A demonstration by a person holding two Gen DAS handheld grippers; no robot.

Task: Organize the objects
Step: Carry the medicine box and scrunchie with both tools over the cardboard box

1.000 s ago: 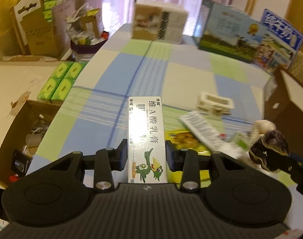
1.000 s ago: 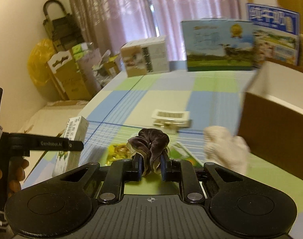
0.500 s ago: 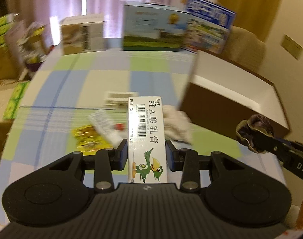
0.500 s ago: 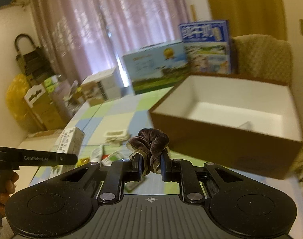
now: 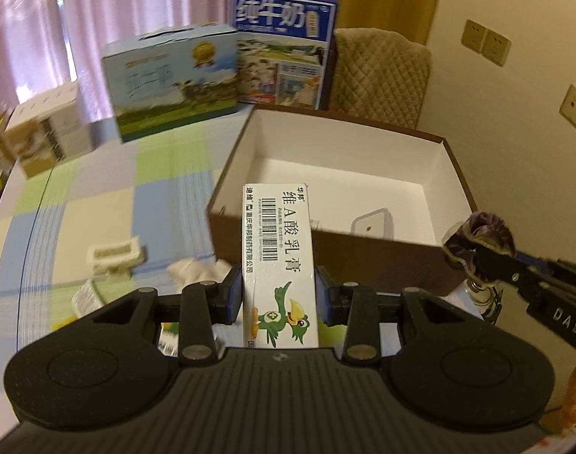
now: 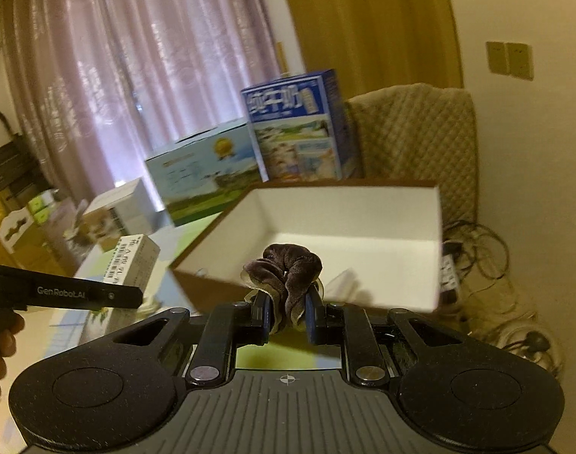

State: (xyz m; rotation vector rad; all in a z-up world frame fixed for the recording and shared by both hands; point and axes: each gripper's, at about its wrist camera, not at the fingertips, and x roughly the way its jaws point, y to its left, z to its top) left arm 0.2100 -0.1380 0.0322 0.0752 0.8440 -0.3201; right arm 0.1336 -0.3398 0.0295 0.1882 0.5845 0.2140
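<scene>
My left tongs are clamped on a white ointment carton printed with a barcode and a green cartoon bird; the carton sticks forward between the jaws, its far end level with the near wall of the brown box. My right tongs pinch a dark brown velvet scrunchie, which bunches up above the fingertips. In the left view those right tongs come in from the right, the scrunchie held just beside the box's near right corner.

The box is open, white inside, and sits on the right part of the checked tablecloth. A small white lidded container lies inside against the near wall (I cannot make out more of it).

On the cloth to the left of the box lie a white hair claw, a crumpled white cloth and some blurred packets. At the far edge stand two milk cartons, one pale blue and one dark blue, with a smaller white box further left.
</scene>
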